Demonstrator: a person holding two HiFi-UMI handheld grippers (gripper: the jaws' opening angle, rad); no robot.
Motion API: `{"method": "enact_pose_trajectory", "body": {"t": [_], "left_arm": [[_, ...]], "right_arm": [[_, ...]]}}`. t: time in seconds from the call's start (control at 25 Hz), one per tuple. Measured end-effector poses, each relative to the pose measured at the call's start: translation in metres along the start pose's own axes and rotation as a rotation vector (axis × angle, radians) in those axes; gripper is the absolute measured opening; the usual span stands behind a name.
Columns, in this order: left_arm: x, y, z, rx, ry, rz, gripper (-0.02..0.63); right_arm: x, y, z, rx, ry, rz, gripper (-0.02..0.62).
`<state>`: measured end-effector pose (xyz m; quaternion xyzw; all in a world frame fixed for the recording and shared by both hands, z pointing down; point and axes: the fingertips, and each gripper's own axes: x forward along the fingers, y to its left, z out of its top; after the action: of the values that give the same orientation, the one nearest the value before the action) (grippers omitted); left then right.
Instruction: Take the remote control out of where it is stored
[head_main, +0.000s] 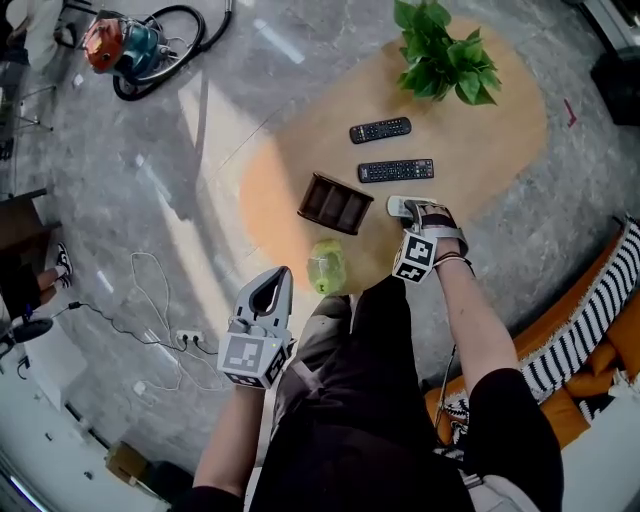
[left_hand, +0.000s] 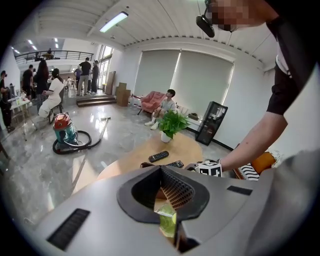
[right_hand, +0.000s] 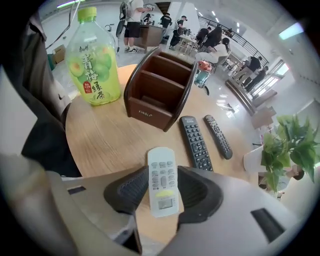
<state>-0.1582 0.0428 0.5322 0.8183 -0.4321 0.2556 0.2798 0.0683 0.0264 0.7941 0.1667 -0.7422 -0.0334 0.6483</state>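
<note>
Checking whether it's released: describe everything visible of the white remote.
The white remote is a slim plastic bar with rows of pale grey buttons, a yellow-green one and a small display at its near end. It seems to lie flat, face up, on the wooden table, between the right gripper's open jaws; the pads flank it without clearly pressing.

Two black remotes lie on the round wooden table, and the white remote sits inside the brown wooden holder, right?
No. The right gripper view shows the brown wooden holder empty; the white remote lies on the round wooden table, between the right gripper's open jaws, near the two black remotes.
</note>
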Motion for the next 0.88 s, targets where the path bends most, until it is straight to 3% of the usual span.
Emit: {"method": "enact_pose_trajectory", "body": {"t": [0.24,0.48,0.68,0.88], "left_arm": [[-0.007,-0.012,0.035,0.040,-0.068,-0.032,0.006],[-0.033,-0.022,0.090,0.062,-0.234,-0.064,0.006],[-0.074,-0.026,0.133,0.095,-0.371,-0.081,0.006],[-0.118,-0.019,0.157,0.130,-0.478,-0.051,0.006]], "right_arm": [[-0.050,-0.013,0.015,0.153,-0.065,-0.070,0.164],[-0.156,-0.049,0.052,0.559,-0.296,-0.138,0.164],[-0.260,-0.068,0.075,0.911,-0.554,-0.219,0.163],[-0.347,-0.068,0.079,1.141,-0.763,-0.301,0.156]]}}
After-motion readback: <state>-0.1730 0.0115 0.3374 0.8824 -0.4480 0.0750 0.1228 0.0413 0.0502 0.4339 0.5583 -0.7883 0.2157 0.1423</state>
